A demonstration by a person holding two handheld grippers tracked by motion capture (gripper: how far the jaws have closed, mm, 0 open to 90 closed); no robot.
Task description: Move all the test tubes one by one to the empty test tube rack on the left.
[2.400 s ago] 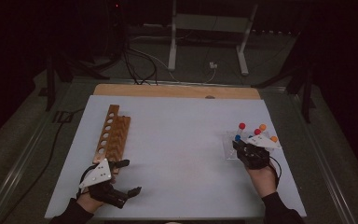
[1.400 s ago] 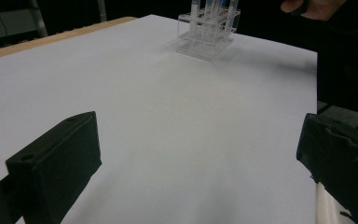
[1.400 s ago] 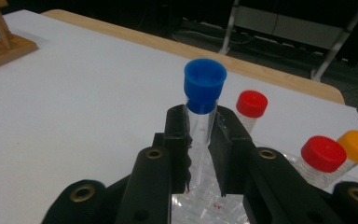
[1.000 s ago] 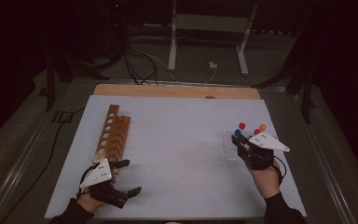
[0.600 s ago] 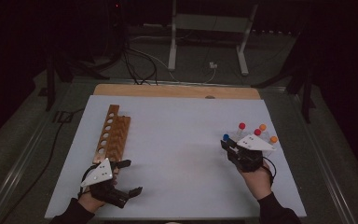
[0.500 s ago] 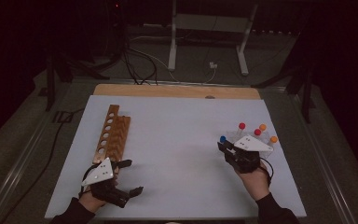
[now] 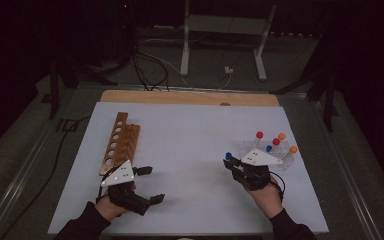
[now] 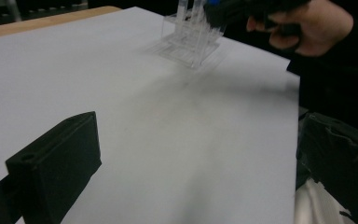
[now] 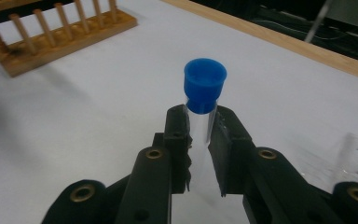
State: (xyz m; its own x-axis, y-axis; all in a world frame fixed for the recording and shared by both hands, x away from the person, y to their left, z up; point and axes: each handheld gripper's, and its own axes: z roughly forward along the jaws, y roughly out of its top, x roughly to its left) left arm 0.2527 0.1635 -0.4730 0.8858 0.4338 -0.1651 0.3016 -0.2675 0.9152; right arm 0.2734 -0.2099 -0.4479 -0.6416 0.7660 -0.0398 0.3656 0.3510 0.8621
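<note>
Right gripper (image 7: 228, 162), right of centre in the high view, carries a blue-capped tube (image 7: 228, 156) away from the clear rack (image 7: 286, 159) toward the empty wooden rack (image 7: 121, 141) at left, other tubes remaining; left gripper (image 8: 186, 154) gapes empty in its own view; right gripper view shows pads clamping the tube's glass.

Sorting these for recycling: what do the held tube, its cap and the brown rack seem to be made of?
Tube: clear glass or plastic, see-through; cannot tell which. Blue cap: matte moulded plastic, apparently. Rack: wood, brown, with dowel pegs.
</note>
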